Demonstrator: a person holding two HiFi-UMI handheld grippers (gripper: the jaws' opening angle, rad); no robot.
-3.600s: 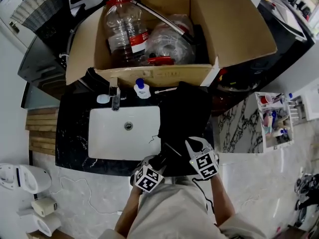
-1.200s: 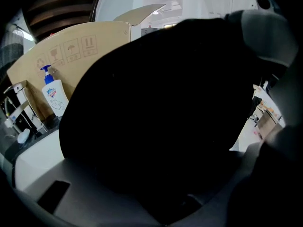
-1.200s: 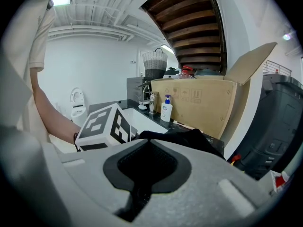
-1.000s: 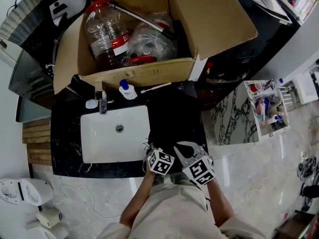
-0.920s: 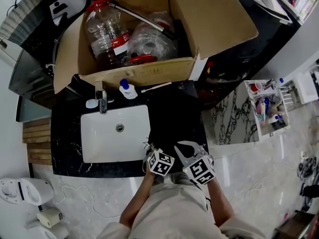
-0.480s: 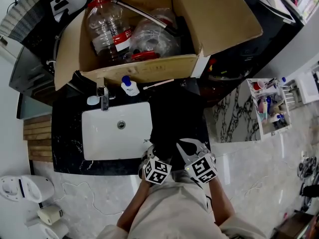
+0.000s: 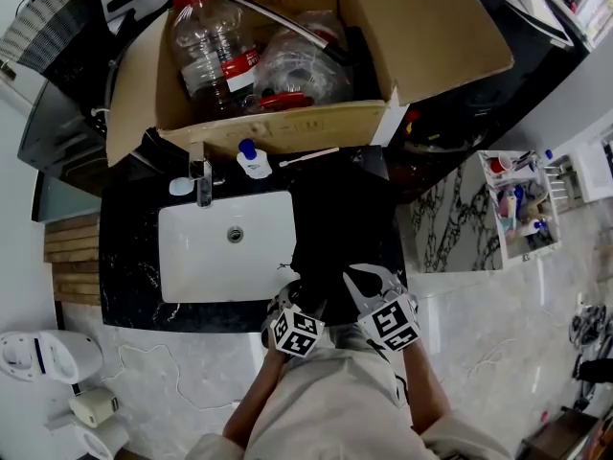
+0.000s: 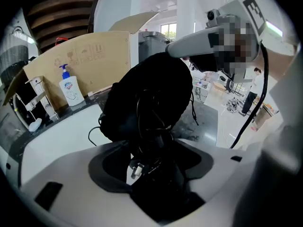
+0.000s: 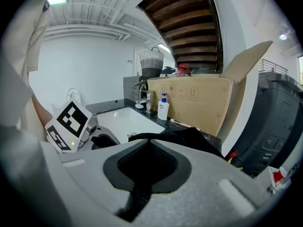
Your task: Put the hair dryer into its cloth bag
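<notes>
- Cords (image 8: 142,126) of the bulging black cloth bag (image 7: 340,223) sit pinched in the left gripper (image 8: 142,168).
- Bag lies on the tabletop (image 7: 129,257), just right of the sink (image 7: 172,257).
- Right gripper (image 7: 375,281), pressed together and empty, hangs beside it.

Your cloth bag (image 7: 340,228) lies on the counter (image 7: 129,257), right of the sink (image 7: 225,257). Behind the sink stand the tap (image 7: 203,172) and soap bottle (image 7: 252,160), with the cardboard box (image 7: 287,127) behind them.

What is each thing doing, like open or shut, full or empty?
Cardboard box: open, full of bottles.
Sink: empty.
Tap: off.
Soap bottle: upright.
Cloth bag: crumpled, gripped at one end.
Left claw: shut on the cloth bag.
Right claw: shut, empty.
</notes>
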